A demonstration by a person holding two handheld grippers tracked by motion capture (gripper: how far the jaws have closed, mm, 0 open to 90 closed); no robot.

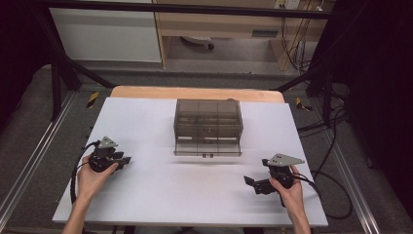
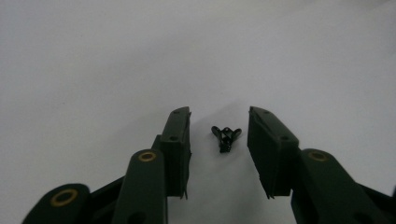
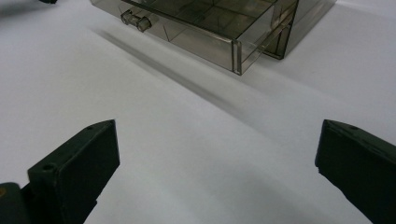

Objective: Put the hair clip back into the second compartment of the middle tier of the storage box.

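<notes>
A small black clip-like piece point(image 2: 225, 137) lies on the white table between the jaws of my left gripper point(image 2: 219, 113). The pads stand a little apart from it on both sides, so the gripper is open. In the high view the left gripper point(image 1: 124, 160) rests at the table's left, held by a hand. My right gripper point(image 3: 218, 126) is open wide over bare table with nothing between its jaws. It sits at the front right point(image 1: 253, 184) in the high view. A smoky transparent drawer box point(image 1: 208, 122) stands at mid-table, its drawer point(image 3: 210, 28) pulled out toward me.
The white table sheet point(image 1: 160, 190) lies on a wooden top, with its front edge just behind both hands. The drawer's small handle point(image 3: 135, 21) points toward the right gripper. Black frame bars and cables point(image 1: 336, 146) run along the table's sides.
</notes>
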